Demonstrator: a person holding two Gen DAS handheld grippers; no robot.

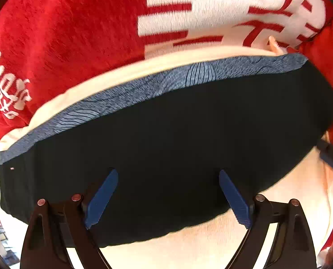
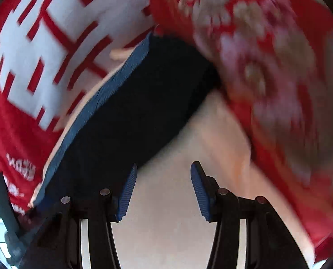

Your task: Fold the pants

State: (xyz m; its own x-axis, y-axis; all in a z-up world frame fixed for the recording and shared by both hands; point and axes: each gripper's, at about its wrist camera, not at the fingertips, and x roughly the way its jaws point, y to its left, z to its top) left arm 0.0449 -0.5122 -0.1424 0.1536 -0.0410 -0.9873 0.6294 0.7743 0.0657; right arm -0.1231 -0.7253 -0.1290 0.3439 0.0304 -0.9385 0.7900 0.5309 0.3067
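Note:
The black pants lie folded in a flat band with a blue patterned waistband along the far edge, on a cream cloth. My left gripper is open just above the pants, its blue fingers spread wide and holding nothing. In the right wrist view the pants stretch away to the upper left. My right gripper is open and empty over the cream cloth, beside the pants' near edge. The right view is blurred.
A red blanket with white characters lies beyond the pants. A red flowered cloth lies to the right. The other gripper's dark body shows at the right edge of the left view. A dark bar stands at far left.

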